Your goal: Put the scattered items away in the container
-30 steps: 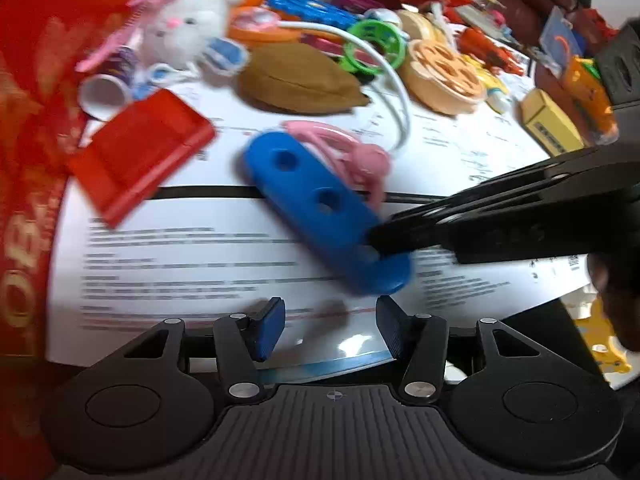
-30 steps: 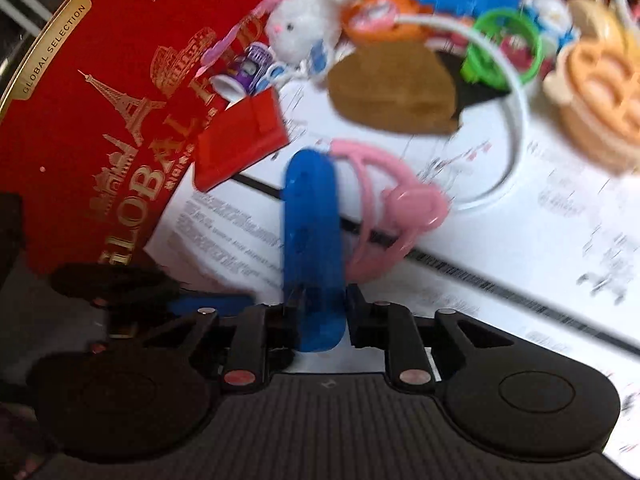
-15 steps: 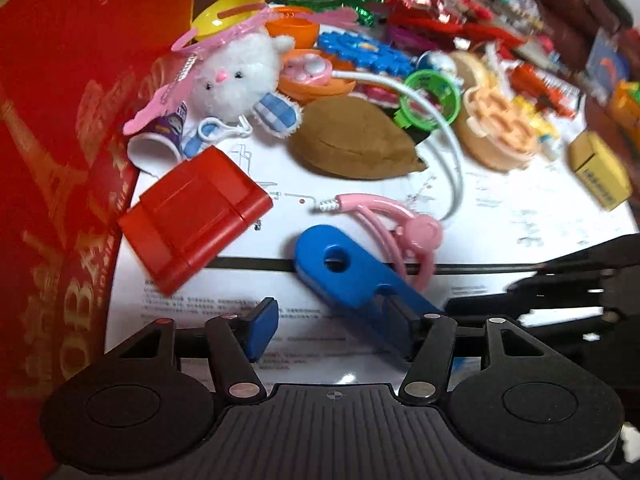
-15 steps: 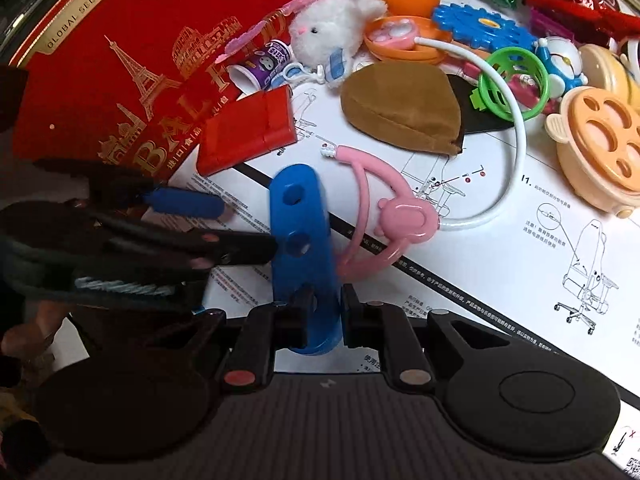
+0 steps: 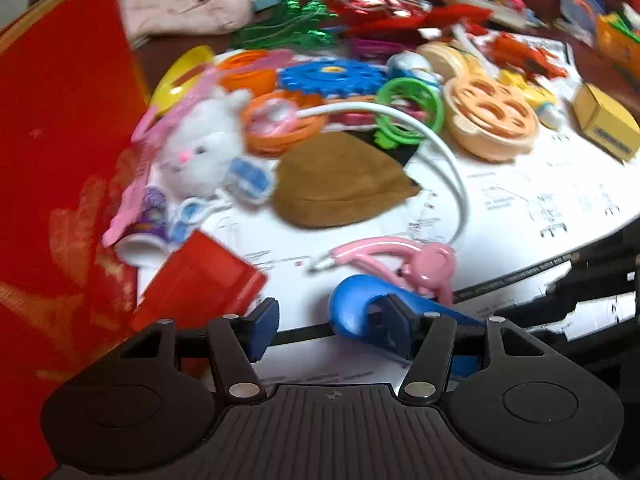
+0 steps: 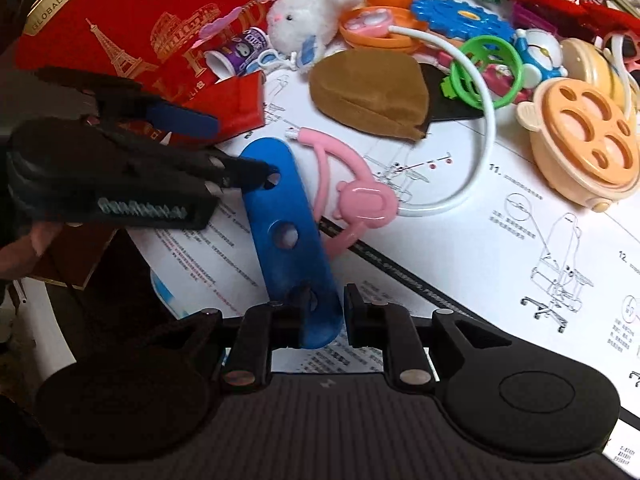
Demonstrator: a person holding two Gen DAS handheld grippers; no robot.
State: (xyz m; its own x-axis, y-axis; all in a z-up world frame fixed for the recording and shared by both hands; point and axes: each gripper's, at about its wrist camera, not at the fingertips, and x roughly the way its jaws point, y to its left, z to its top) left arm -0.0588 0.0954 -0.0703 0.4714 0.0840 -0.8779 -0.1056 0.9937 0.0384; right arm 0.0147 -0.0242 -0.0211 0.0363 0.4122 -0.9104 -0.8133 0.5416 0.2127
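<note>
Right claw (image 6: 323, 312) clamps the blue perforated bar (image 6: 286, 236).
The left claw (image 6: 236, 148) reaches in, one fingertip at the bar's far hole; a pink toy stethoscope (image 6: 360, 196) lies just beside it on the instruction sheet (image 6: 500, 232).

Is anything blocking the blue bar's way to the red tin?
The left hand-held gripper sits between the blue bar and the red tin; the red box lies beside the tin.

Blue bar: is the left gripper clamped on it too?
No: in the right wrist view the left gripper is open, one finger tip poked at the blue bar's end hole, while the right gripper holds it.
</note>
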